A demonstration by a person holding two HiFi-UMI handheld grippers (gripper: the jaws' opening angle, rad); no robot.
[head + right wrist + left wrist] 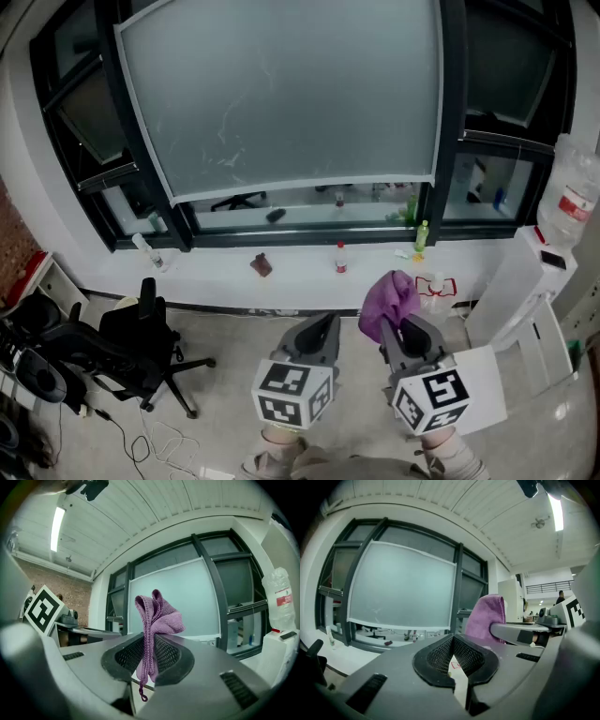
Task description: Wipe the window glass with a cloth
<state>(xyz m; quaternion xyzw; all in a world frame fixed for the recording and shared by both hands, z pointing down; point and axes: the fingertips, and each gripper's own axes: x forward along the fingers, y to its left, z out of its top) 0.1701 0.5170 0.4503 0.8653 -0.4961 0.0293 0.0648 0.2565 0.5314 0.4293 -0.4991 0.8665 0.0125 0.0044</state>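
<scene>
"Looking at the right claw (401, 330), what has it got?"

"Its jaws are clamped on the purple cloth (157, 616). The bunched top rises above them and a thread end dangles below."

"And the left claw (452, 639)?"

"Jaw tips together, nothing between. Both claws are held low, well apart from the window glass (281, 94), which shows faint smears."

"The windowsill (206, 267)?"

"Small things stand on it. One is perhaps a bottle (340, 258), too small to be sure. The person's wrists (277, 442) are cut off at the head view's lower edge."
</scene>
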